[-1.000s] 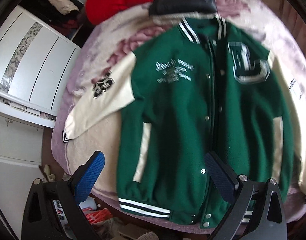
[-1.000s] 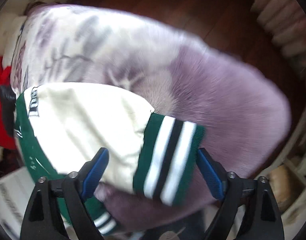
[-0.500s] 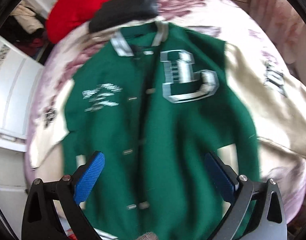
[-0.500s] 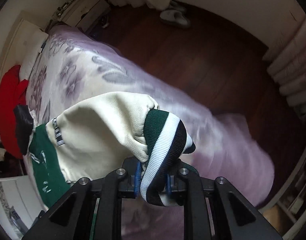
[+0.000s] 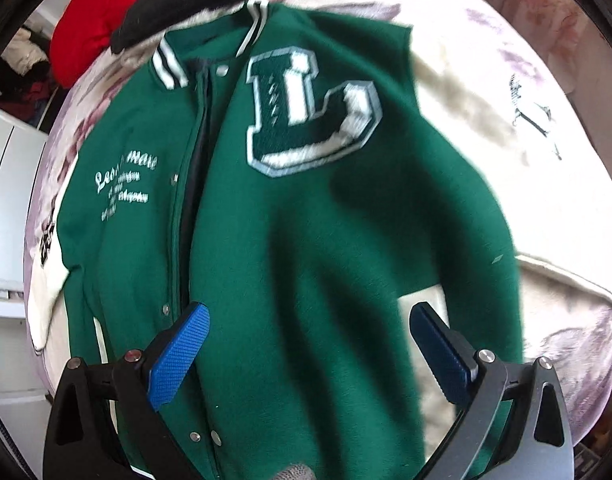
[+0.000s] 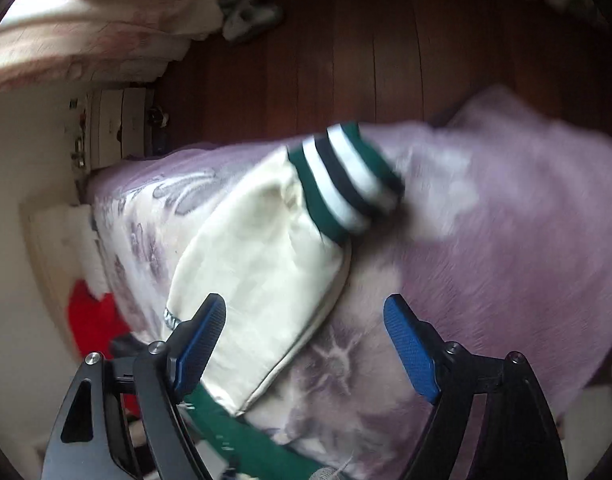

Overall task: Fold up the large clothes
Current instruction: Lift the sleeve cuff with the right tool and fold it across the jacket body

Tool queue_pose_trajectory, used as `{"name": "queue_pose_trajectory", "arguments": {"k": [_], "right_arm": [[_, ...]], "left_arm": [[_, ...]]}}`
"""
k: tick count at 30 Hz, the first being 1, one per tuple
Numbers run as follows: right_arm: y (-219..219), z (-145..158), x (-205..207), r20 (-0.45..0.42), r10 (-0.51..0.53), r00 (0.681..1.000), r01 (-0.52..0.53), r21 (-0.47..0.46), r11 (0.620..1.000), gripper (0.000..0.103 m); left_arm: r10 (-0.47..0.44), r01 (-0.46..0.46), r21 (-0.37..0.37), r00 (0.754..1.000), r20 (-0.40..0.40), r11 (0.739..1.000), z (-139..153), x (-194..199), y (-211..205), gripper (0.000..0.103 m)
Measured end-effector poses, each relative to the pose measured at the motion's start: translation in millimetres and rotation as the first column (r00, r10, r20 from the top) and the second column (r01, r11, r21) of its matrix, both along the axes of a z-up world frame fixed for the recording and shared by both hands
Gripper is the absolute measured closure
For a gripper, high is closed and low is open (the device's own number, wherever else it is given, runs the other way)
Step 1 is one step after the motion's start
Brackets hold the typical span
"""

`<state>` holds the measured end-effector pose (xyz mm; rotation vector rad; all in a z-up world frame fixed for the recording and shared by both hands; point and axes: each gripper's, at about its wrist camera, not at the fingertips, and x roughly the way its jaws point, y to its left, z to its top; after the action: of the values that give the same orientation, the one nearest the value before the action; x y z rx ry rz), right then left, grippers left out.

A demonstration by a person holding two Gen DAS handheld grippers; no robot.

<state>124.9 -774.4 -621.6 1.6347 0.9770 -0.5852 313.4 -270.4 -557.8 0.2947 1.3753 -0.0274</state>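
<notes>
Both grippers gape: left gripper (image 5: 308, 354) above jacket (image 5: 290, 240), right gripper (image 6: 304, 346) (just reopened) beside its sleeve (image 6: 266, 264).

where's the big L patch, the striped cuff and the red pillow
L patch (image 5: 306, 108), left wrist view, on its white centre.
striped cuff (image 6: 346, 180), right wrist view, on its middle stripes.
red pillow (image 5: 102, 20), left wrist view, on its top face.

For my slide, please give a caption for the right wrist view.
Open right tool above the jacket's cream sleeve and striped cuff on the purple blanket.
</notes>
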Motion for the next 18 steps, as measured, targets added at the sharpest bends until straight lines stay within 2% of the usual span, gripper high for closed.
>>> {"name": "queue_pose_trajectory", "arguments": {"k": [2, 3, 5, 6, 7, 8, 9, 11, 14, 18], "right_arm": [[19.3, -33.5, 16.5, 0.007, -0.028, 1.0, 0.028, 0.045, 0.999, 0.02], [21.7, -47.2, 25.6, 0.021, -0.044, 0.999, 0.042, 0.05, 0.998, 0.015], [21.0, -51.9, 39.8, 0.048, -0.076, 0.996, 0.076, 0.01, 0.997, 0.012], [21.0, -51.1, 49.2, 0.076, -0.083, 0.994, 0.084, -0.019, 0.996, 0.016], [17.8, -48.7, 58.0, 0.121, -0.081, 0.989, 0.087, -0.051, 0.995, 0.05], [13.7, -48.9, 66.9, 0.122, -0.064, 0.99, 0.072, -0.066, 0.995, 0.077], [7.0, -49.1, 77.0, 0.119, -0.051, 0.992, 0.061, -0.082, 0.995, 0.094], [-9.2, -37.9, 91.5, 0.138, -0.042, 0.99, 0.061, -0.139, 0.988, 0.095], [-41.2, -2.3, 109.2, 0.189, 0.006, 0.982, 0.037, -0.226, 0.973, 0.097], [-75.7, 36.8, 156.9, 0.257, 0.077, 0.963, 0.005, -0.305, 0.952, 0.097]], "left_arm": [[0.007, -0.007, 0.021, 1.0, -0.012, 1.0, -5.4, -1.2, 4.2, 0.0], [0.009, -0.008, 0.025, 1.0, -0.013, 1.0, -6.4, -1.3, 5.9, 0.0], [0.007, -0.006, 0.034, 1.0, -0.011, 0.999, -5.7, 0.0, 7.8, 0.0], [0.006, -0.005, 0.032, 1.0, -0.008, 0.999, -4.4, 0.9, 7.8, 0.0], [0.004, -0.004, 0.03, 1.0, -0.004, 1.0, -2.8, 2.4, 7.1, 0.0], [0.003, -0.003, 0.03, 1.0, -0.001, 1.0, -0.9, 4.8, 5.8, 0.0], [0.004, -0.004, 0.023, 1.0, 0.004, 1.0, 2.0, 6.0, 2.9, 0.0], [0.007, -0.007, 0.015, 1.0, 0.012, 1.0, 6.1, 10.8, -1.0, 0.0], [0.016, -0.016, -0.018, 0.999, 0.035, 1.0, 12.6, 24.3, -11.6, 0.0], [0.026, -0.025, -0.021, 0.998, 0.049, 0.999, 5.5, 41.4, -29.3, 0.0]]}}
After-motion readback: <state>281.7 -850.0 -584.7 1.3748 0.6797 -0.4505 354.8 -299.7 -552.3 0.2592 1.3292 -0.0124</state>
